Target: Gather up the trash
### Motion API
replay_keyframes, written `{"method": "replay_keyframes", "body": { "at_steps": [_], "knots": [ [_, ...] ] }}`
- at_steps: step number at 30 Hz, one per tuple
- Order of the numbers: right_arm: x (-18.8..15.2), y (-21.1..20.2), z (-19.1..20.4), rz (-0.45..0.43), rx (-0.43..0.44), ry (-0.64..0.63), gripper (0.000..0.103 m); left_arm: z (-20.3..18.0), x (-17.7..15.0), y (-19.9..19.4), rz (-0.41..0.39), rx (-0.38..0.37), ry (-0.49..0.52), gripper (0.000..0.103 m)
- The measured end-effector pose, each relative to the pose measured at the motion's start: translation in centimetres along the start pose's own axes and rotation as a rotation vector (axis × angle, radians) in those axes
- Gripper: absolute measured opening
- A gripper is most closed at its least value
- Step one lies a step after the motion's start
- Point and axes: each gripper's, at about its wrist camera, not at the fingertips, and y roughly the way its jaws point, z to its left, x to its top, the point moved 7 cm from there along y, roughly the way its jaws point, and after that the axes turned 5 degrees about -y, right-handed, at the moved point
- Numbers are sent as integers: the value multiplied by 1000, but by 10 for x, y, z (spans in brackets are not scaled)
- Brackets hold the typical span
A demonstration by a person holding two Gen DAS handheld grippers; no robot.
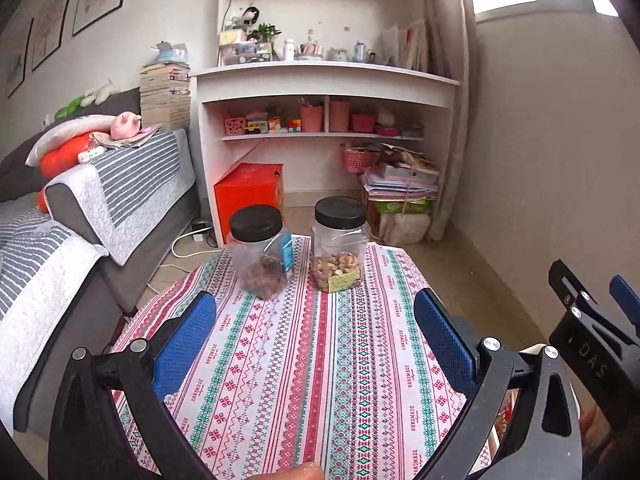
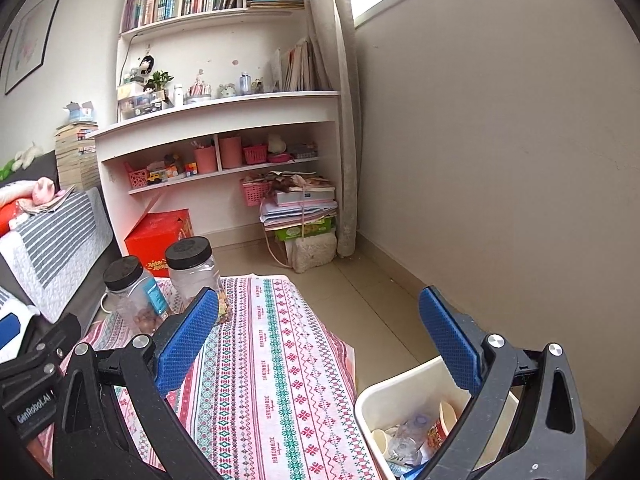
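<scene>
Both tongs hang released and empty: the left tongs [image 1: 316, 340] over the tabletop [image 1: 304, 380], the right tongs [image 2: 316, 344] above the bin [image 2: 384, 396] holding trash [image 2: 412, 436] beside it.

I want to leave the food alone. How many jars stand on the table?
2. Both have black lids and stand at the far end: the left jar with darker contents, the right jar with paler ones. None seems hidden.

My left camera looks low across the table [image 1: 312, 360] toward the shelves [image 1: 320, 80]; my right sits beside it, sharing both jars [image 2: 160, 280].
</scene>
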Motion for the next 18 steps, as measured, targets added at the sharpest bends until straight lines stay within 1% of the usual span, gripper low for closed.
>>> {"method": "replay_keyframes", "body": {
  "at_steps": [9, 18],
  "knots": [
    [-1, -1, 3, -6, 4, -22, 96, 8, 6, 1, -6, 23, -34, 96],
    [-1, -2, 6, -9, 6, -24, 96, 11, 6, 1, -10, 32, -39, 96]
  ]
}}
